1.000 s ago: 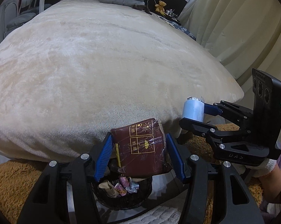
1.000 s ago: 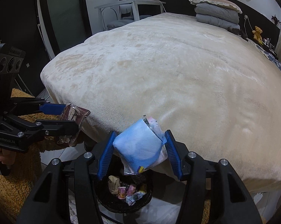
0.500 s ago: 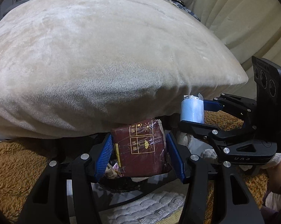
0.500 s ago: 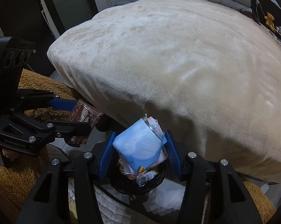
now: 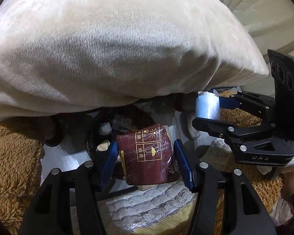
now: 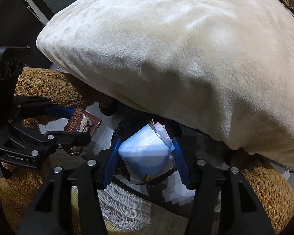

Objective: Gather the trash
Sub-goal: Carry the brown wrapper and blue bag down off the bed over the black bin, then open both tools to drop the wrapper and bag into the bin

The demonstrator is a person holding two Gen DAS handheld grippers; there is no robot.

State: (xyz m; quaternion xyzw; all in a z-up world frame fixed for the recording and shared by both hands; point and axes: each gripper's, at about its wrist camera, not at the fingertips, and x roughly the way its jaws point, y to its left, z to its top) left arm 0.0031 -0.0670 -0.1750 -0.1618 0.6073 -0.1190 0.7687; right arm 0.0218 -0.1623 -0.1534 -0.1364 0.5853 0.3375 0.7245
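Both claws had dropped from bed height down toward the black trash bin on the floor, left claw still clamped on the maroon packet, right claw on the blue wrapper, so I guessed letting go was next.
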